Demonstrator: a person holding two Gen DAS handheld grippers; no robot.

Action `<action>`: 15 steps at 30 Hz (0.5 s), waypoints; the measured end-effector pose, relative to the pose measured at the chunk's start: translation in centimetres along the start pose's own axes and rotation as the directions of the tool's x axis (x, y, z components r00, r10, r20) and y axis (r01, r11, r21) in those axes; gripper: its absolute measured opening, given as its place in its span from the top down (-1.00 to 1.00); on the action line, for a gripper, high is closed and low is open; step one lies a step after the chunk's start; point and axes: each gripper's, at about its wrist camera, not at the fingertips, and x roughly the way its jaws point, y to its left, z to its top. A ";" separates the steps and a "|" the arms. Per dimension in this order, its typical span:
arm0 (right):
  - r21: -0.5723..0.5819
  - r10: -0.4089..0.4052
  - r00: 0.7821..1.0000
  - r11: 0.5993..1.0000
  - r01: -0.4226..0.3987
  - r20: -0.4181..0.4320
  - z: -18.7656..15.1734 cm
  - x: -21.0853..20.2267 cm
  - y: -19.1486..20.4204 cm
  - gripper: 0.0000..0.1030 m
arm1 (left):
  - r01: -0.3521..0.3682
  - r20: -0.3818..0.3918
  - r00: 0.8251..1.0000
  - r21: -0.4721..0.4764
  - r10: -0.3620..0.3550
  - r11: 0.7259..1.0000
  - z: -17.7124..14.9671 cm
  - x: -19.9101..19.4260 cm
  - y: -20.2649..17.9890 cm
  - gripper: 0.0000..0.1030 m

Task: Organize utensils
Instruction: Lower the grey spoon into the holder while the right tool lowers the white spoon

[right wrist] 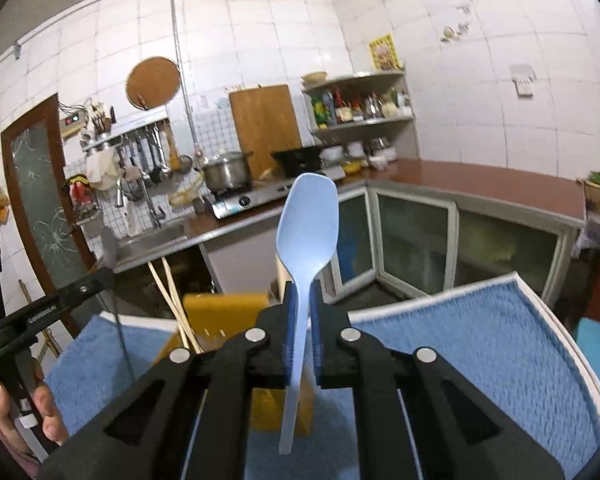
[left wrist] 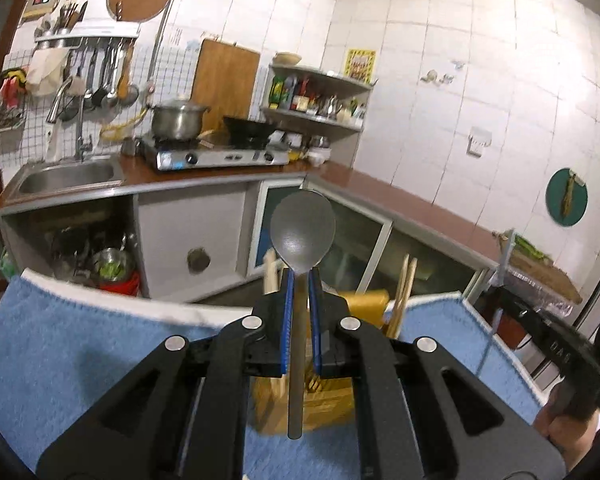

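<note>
My left gripper is shut on a grey spoon, bowl up, handle hanging down between the fingers. Below it stands a yellow utensil holder with wooden chopsticks on a blue towel. My right gripper is shut on a light blue spoon, bowl up, above the same yellow holder, which has chopsticks leaning out of it. The left gripper shows at the left edge of the right wrist view.
The blue towel covers a white-edged table. Behind are a kitchen counter, a sink, a gas stove with a pot and wok, a spice shelf and hanging utensils.
</note>
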 end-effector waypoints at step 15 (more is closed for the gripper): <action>-0.118 0.054 0.990 0.992 -0.039 0.130 -0.1 4.8 3.8 0.86 | -0.040 0.078 0.996 0.093 0.032 0.995 -0.2 5.9 -2.5 0.88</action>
